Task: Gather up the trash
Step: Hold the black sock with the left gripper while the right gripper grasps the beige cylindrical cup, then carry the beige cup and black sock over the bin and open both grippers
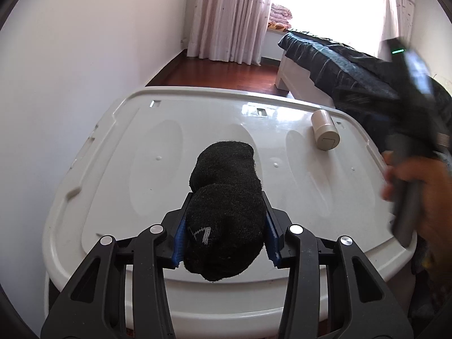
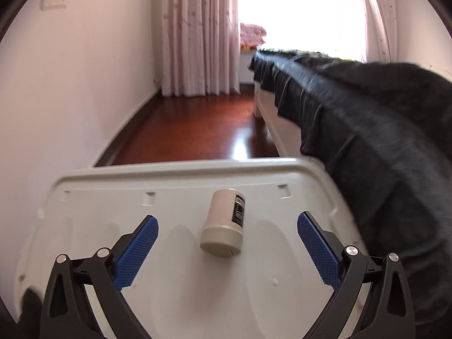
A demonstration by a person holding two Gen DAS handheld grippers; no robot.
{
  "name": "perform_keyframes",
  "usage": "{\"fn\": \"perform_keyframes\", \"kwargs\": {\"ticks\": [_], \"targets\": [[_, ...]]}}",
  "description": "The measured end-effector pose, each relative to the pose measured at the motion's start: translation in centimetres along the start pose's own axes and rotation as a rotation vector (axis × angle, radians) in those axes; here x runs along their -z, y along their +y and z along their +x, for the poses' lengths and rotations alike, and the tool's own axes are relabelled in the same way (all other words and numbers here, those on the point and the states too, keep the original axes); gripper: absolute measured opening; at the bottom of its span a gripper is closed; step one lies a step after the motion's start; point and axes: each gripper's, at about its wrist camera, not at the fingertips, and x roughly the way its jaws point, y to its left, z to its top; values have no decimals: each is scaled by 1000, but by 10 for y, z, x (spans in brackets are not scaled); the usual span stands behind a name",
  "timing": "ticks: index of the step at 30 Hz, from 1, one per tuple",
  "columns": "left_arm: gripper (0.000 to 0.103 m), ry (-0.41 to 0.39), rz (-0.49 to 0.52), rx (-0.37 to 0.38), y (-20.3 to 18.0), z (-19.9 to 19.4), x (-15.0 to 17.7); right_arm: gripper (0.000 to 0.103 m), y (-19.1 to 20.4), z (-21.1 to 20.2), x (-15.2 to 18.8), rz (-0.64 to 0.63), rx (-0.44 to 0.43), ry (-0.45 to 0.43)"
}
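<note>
Black sock (image 1: 226, 220) fills the near field of the left wrist view, bundled and pinched between the blue pads (image 1: 178, 243) of the left gripper (image 1: 224, 236). Pads press into both sides of the bundle; the far end sticks out past the fingertips. Sock appears lifted over the white lid (image 1: 113, 169), though contact at its far end cannot be ruled out.

Right gripper (image 2: 227, 250): jaws spread wide, nothing between the pads (image 2: 135, 254). It points at the beige bottle (image 2: 224, 223), which lies on its side on the lid, cap end toward the camera, dark label on its right flank. Bottle sits ahead of the fingertips, roughly centred in the gap, not touched. In the left view the same bottle lies near the lid's far right corner, well apart from the sock. The person's hand (image 1: 418, 197) on the right tool shows blurred at the right edge of that view.

Surroundings: bed (image 1: 325, 65) with dark cover to the right, pink curtain (image 1: 226, 14) and bright window beyond, red-brown wood floor (image 2: 197, 124).

Progress, judged:
- One item (sock) is in hand, not yet deposited. No bin or bag is visible in either view, so the drop-off place is unknown.
- Bottle still to be picked; right tool is lined up but must advance and close.
- No other loose items seen on the lid.
- Task looks early to mid: nothing shown as disposed of yet.
</note>
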Motion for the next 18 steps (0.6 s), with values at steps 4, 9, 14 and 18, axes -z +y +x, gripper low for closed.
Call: {"fn": "perform_keyframes", "kwargs": {"ticks": [4, 9, 14, 18], "targets": [[43, -20, 2, 7, 6, -5, -3, 97, 12, 51, -7, 5, 30, 89], [43, -13, -5, 30, 5, 0, -2, 88, 18, 94, -14, 11, 53, 198], [43, -2, -10, 44, 5, 2, 1, 48, 16, 109, -9, 8, 46, 287], [43, -2, -5, 48, 2, 2, 3, 48, 19, 91, -2, -27, 52, 247]]}}
